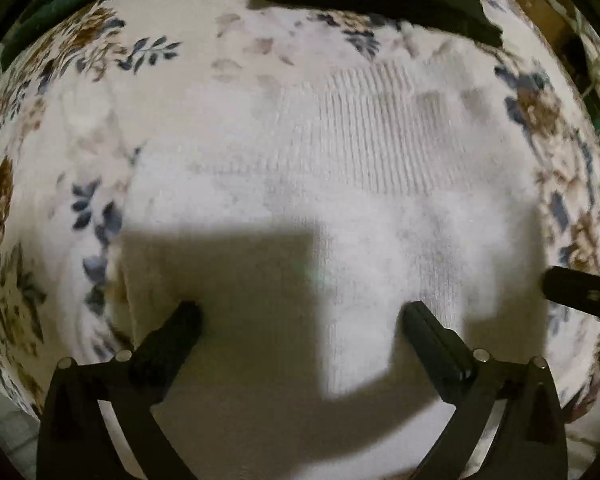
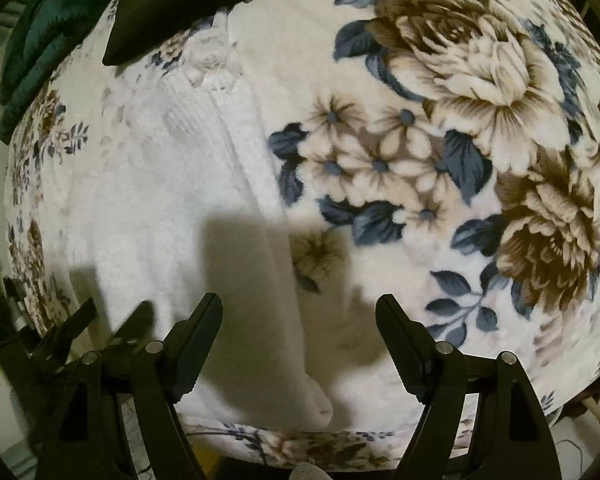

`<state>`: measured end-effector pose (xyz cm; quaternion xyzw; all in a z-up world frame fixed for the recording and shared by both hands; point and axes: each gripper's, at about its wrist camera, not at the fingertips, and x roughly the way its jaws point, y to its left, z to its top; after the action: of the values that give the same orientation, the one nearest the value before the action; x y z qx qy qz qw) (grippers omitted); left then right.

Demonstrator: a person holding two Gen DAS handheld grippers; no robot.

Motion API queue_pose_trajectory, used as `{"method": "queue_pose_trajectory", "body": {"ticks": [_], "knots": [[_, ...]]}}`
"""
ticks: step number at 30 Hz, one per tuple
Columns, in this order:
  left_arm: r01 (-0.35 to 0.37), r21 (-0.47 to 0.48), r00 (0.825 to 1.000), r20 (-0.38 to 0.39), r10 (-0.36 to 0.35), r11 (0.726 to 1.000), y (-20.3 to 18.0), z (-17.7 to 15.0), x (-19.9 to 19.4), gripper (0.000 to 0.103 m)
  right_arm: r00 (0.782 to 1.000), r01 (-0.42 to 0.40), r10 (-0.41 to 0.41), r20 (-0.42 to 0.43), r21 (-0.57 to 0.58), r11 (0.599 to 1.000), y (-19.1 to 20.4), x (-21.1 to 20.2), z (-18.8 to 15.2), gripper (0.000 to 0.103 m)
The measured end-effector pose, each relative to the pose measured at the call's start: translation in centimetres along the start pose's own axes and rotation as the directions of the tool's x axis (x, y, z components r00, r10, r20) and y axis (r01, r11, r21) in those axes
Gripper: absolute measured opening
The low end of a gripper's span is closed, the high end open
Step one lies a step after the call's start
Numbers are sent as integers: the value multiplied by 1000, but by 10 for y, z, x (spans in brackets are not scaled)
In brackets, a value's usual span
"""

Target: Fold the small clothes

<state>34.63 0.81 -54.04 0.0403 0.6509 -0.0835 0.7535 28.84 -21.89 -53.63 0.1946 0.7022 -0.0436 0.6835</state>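
White knit garment (image 1: 340,184) looks soft, limp, light; left gripper (image 1: 300,320) and right gripper (image 2: 298,316) both spread, empty; best pinched at the hem edge between right fingers.

left gripper (image 1: 300,320) and right gripper (image 2: 299,312) both wide open, fingers spread, side by side, angled downward
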Motion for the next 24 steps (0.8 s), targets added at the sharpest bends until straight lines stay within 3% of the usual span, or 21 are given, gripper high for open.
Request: {"method": "queue_pose_trajectory", "body": {"ticks": [7,13,17,22,24], "knots": [[38,-65,999,23,-37,997,17,12,10,103,1000,5,-5,9,-5,1000,14,7,8,81],[9,-107,998,60,-3,994,17,17,18,103,1000,5,-5,11,3,1000,16,6,11,81],[-8,-102,999,34,11,995,15,22,14,103,1000,17,-17,21,-1,1000,15,1,17,81],[13,-137,984,175,12,990,31,42,-44,103,996,-14,12,86,16,1000,13,-14,28,81],[12,-154,981,194,18,988,49,55,-51,103,993,-36,36,116,2,999,16,-18,39,79]]}}
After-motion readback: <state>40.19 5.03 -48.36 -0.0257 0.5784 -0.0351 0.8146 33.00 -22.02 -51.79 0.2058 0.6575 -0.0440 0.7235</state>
